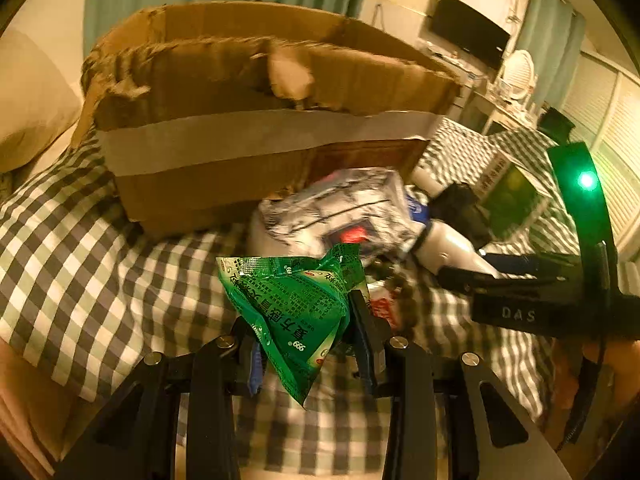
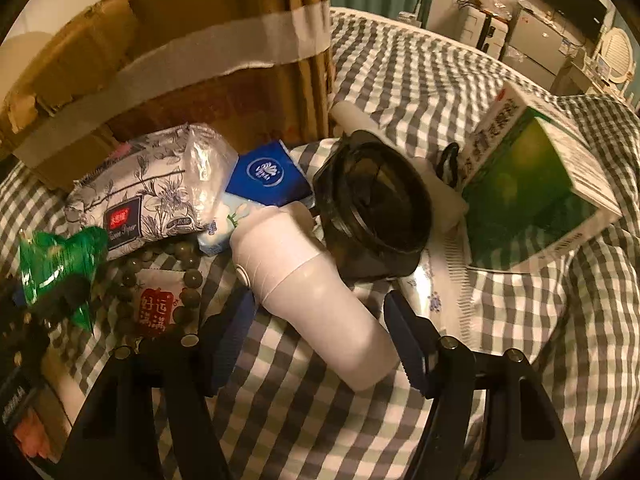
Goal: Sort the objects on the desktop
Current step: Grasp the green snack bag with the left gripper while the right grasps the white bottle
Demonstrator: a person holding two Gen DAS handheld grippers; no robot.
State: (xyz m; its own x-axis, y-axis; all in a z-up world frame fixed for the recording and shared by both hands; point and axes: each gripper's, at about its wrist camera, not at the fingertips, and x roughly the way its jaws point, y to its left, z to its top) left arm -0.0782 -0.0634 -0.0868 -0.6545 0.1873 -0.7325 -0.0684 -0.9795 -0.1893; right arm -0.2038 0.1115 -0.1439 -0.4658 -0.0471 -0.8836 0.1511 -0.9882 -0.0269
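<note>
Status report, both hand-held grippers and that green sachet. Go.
Left hand-held gripper shut on green sachet, lifted above the checked cloth. Right hand-held gripper open, straddling white bottle. Cardboard box ahead; tissue pack between.

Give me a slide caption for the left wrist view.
Left gripper clamps a green sachet before the cardboard box.

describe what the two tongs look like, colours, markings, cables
Both tongs, left and right, are matte black with angular linkage arms, silver round bolts and ribbed blue pads. In the left view, the right one shows white lettering "DAS", a glowing green light and a black cable.
</note>
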